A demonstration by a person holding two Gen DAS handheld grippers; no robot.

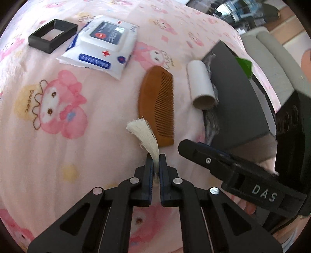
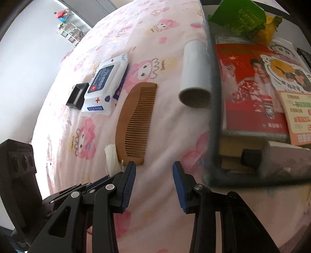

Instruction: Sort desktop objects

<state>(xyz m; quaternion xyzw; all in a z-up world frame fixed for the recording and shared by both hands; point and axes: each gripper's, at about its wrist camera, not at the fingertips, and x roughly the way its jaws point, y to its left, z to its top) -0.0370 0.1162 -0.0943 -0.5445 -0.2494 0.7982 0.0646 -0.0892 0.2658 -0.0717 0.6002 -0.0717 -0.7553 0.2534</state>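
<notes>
My left gripper [image 1: 156,158] is shut on a small brush with white bristles [image 1: 144,134]; the bristles fan out ahead of the fingertips, just above the pink cartoon-print cloth [image 1: 58,155]. A brown wooden comb [image 1: 158,105] lies right beyond the bristles, with a white roll on a cardboard core [image 1: 202,85] to its right. In the right wrist view my right gripper [image 2: 154,165] stands open over bare cloth with nothing between its blue pads. The brush [image 2: 111,157] and comb [image 2: 136,120] lie just left of it. The right gripper [image 1: 189,148] also reaches in from the right of the left wrist view.
A wet-wipes pack [image 1: 101,44] and a black rectangular frame [image 1: 52,36] lie at the far left. A grey bin [image 2: 213,97] on the right holds printed booklets [image 2: 252,87] and a green packet [image 2: 239,17]. A shelf [image 2: 68,32] stands against the far wall.
</notes>
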